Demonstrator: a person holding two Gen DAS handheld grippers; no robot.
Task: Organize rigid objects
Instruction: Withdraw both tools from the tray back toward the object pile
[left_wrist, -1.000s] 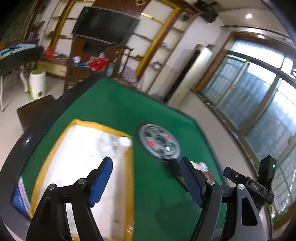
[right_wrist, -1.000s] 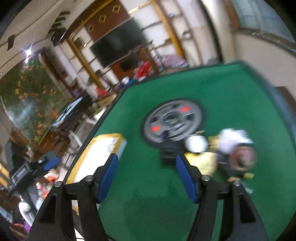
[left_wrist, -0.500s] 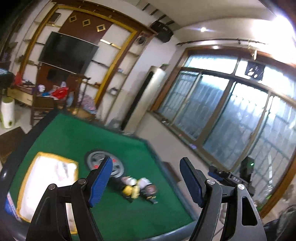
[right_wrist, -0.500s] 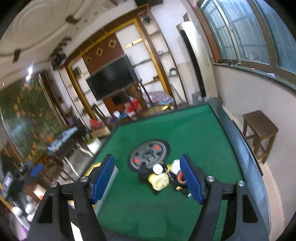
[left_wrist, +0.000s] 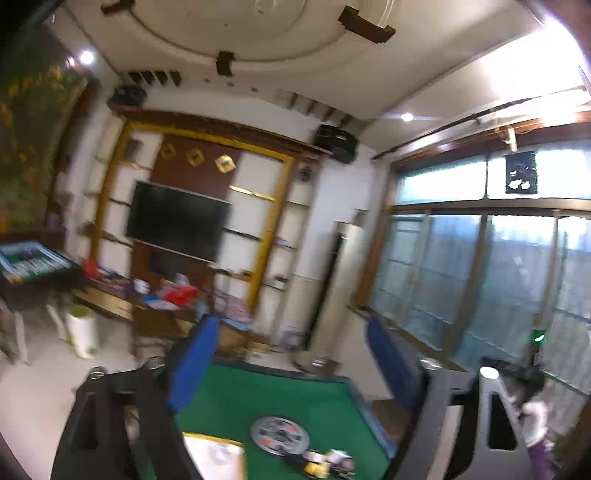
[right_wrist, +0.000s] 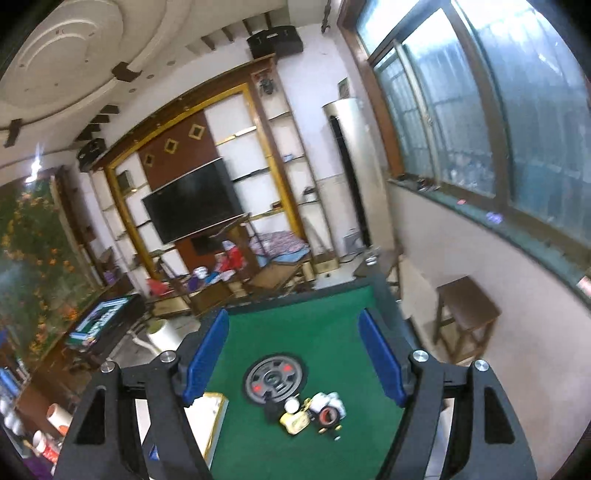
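A small heap of rigid objects (right_wrist: 312, 413) lies on the green table (right_wrist: 295, 325) just in front of its round centre disc (right_wrist: 275, 376): a yellow piece, a white ball, a dark roll and other bits. The heap also shows at the bottom of the left wrist view (left_wrist: 327, 466). A white tray with a yellow rim (right_wrist: 212, 413) sits at the table's left; it shows in the left wrist view (left_wrist: 214, 456) too. My right gripper (right_wrist: 293, 358) is open and empty, high above the table. My left gripper (left_wrist: 291, 363) is open and empty, raised well above the table and pointing into the room.
A wooden stool (right_wrist: 467, 314) stands to the right of the table by the window wall. A TV unit (right_wrist: 195, 199) and cluttered low furniture stand beyond the far edge. A second table (right_wrist: 103, 321) stands at left. A person (left_wrist: 532, 417) stands at the right.
Both grippers have lifted up and back from the table. The table and heap now look much smaller and lower in both views. Both stay open and empty.
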